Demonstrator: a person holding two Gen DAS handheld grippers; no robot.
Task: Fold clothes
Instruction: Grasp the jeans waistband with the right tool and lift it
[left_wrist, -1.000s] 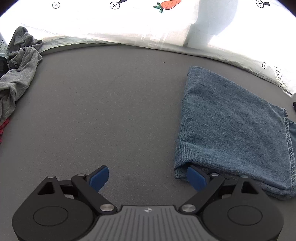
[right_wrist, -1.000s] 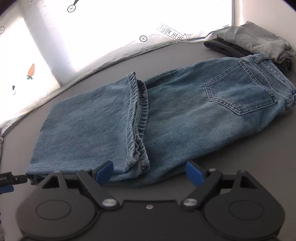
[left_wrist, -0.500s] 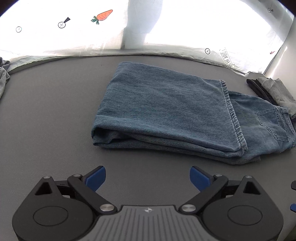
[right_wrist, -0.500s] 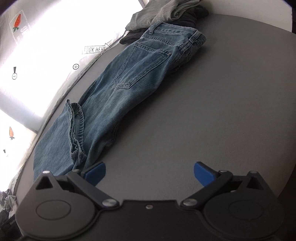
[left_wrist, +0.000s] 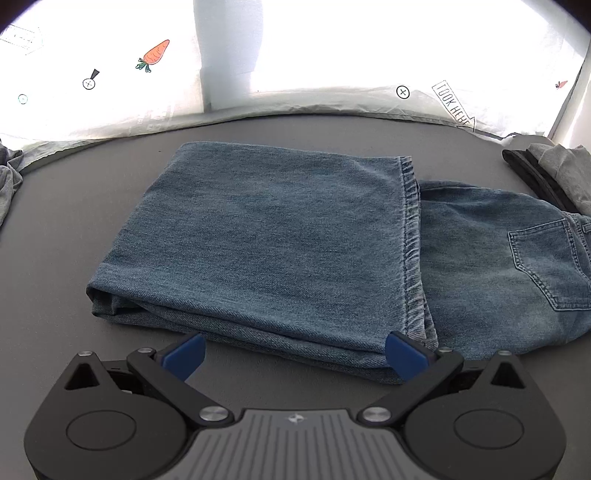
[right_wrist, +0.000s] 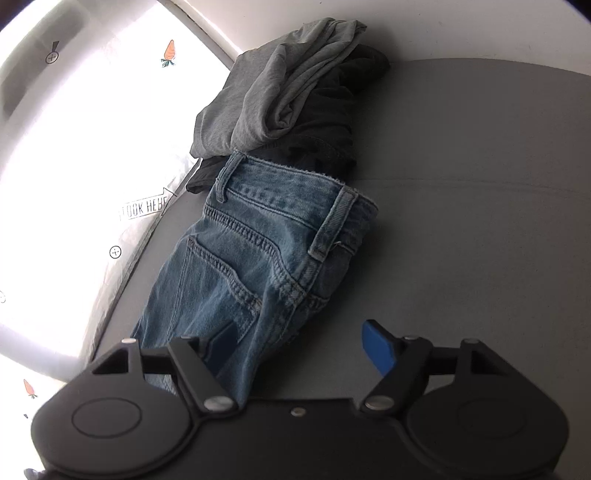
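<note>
A pair of blue jeans (left_wrist: 280, 236) lies on the grey table (left_wrist: 74, 229), its legs folded back over the seat part. My left gripper (left_wrist: 293, 352) is open wide just above the near edge of the folded legs, with its right fingertip (left_wrist: 402, 354) by the hem corner. In the right wrist view the waistband end of the jeans (right_wrist: 280, 236) shows with a back pocket. My right gripper (right_wrist: 300, 349) is closing. Its left finger (right_wrist: 221, 347) sits over the denim's near edge and its right finger (right_wrist: 378, 350) over bare table. The pads do not press the cloth.
A pile of grey and dark folded clothes (right_wrist: 288, 103) lies just past the waistband, also seen as a pile (left_wrist: 554, 173) at the right. A crumpled grey garment (left_wrist: 7, 181) is at the far left. A white printed sheet (left_wrist: 110, 103) lines the table's back edge.
My left gripper has slid right from the fold end to the jeans' near edge. My right gripper has swung along to the waistband end, rolled, and its jaws have narrowed.
</note>
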